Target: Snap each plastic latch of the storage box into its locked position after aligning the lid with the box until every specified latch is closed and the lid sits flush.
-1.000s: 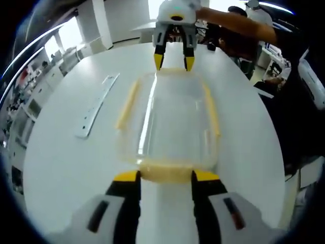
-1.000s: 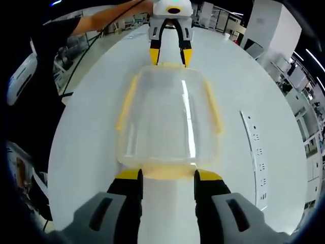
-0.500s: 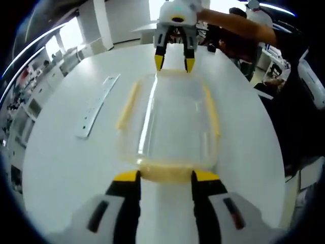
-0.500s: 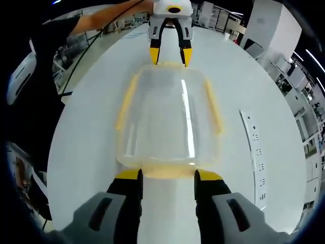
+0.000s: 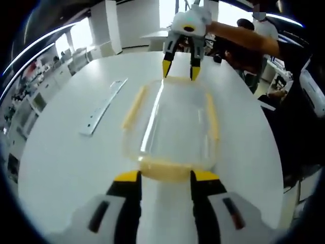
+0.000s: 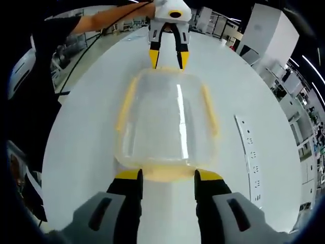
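A clear plastic storage box [image 5: 175, 124] with its lid on lies lengthwise on the round white table [image 5: 66, 162]. Pale yellow latches run along both long sides [image 5: 133, 107] and both short ends. My left gripper [image 5: 166, 176] is open, its yellow-tipped jaws standing either side of the near end latch [image 5: 165, 169]. At the far end the right gripper [image 5: 180, 71] points down at the other end latch. In the right gripper view the same box [image 6: 165, 119] lies ahead; my right gripper [image 6: 168, 175] is open astride its near end latch [image 6: 165, 173], and the left gripper [image 6: 168, 59] stands at the far end.
A long white power strip [image 5: 104, 107] lies on the table beside the box, also seen as the strip [image 6: 249, 152] in the right gripper view. A person's arm [image 5: 241, 38] reaches in behind the far gripper. The table edge [image 6: 56, 152] curves close on both sides.
Both views have shifted a little with the hands, so the box looks slightly farther off. Both grippers stay at the box's ends with jaws as wide as before.
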`<state>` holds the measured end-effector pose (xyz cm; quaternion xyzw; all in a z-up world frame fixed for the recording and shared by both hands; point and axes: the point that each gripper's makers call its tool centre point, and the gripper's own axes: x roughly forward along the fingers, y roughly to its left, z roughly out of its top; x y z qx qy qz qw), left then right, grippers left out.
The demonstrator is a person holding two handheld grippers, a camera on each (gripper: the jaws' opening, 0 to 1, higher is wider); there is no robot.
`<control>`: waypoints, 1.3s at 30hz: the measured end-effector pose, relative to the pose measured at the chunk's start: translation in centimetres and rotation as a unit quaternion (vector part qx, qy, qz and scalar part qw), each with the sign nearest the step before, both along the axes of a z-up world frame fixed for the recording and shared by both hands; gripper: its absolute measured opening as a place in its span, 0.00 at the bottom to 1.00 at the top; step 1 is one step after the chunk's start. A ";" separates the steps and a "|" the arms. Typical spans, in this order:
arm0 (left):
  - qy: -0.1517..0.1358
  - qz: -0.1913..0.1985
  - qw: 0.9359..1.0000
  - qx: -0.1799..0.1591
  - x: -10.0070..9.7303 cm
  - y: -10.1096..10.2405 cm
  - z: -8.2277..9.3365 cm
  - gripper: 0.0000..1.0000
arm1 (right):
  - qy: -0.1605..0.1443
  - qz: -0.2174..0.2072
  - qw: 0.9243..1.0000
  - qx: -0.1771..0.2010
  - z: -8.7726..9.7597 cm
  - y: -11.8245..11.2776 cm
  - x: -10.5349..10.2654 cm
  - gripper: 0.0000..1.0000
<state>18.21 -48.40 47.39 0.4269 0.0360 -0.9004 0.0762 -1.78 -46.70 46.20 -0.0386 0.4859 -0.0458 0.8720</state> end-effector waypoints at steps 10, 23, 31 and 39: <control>0.015 0.004 1.000 -0.006 0.1 -0.2 0.6 0.38 | 0.017 0.005 1.000 -0.009 -0.7 -0.1 -0.2 0.41; 0.087 -0.016 0.996 -0.020 -6.1 0.1 3.9 0.25 | 0.013 0.007 1.000 -0.024 0.1 0.1 -0.7 0.36; 0.046 -0.045 0.998 -0.014 -8.5 0.4 1.5 0.11 | 0.014 -0.003 0.999 -0.035 0.8 0.2 -0.8 0.19; 0.044 -0.045 0.998 -0.014 -10.4 0.3 0.9 0.00 | 0.014 -0.017 1.000 -0.018 0.0 0.0 -0.4 0.04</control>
